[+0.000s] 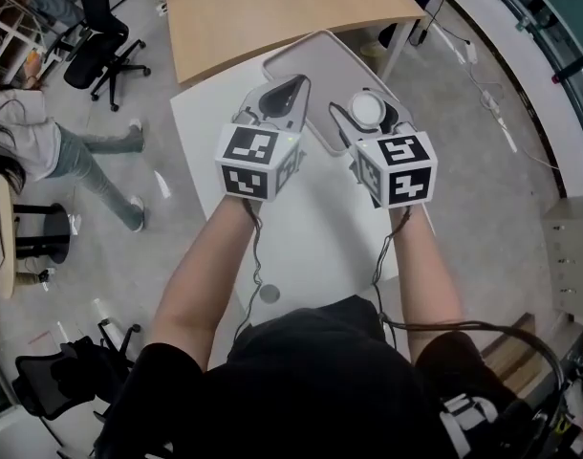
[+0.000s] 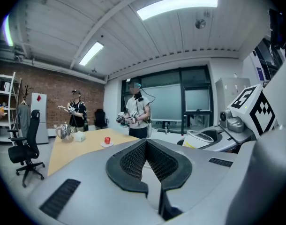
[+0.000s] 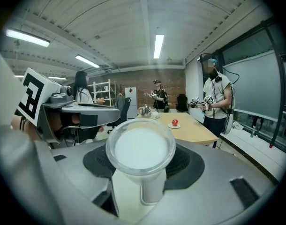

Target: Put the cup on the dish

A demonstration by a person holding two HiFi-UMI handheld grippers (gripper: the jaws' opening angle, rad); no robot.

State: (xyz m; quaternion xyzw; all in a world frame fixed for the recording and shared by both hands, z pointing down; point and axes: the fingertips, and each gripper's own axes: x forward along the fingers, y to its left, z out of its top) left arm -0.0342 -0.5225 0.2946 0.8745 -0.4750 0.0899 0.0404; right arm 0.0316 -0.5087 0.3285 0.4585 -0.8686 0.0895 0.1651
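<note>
Clamping cup (image 3: pixel 140 149) between wide-spread right gripper (image 3: pixel 143 165) fingers; left gripper (image 2: pixel 146 146) fingers together, empty.

Grey claws (image 1: pixel 292 88) (image 1: pixel 369 103), black shirt (image 1: pixel 311 381)

Your R gripper (image 3: pixel 142 167): jaws clamped on the cup (image 3: pixel 140 146), pads on both sides, mouth facing the cam, white inside. L gripper (image 3: pixel 108 110) is at frame left. Beyond is a wood table (image 3: pixel 194 130) w/ red fruit (image 3: pixel 175 122) on a small dish (image 3: pixel 174 125) mid-surface and a kettle (image 3: pixel 144 110) at the far edge.
</note>
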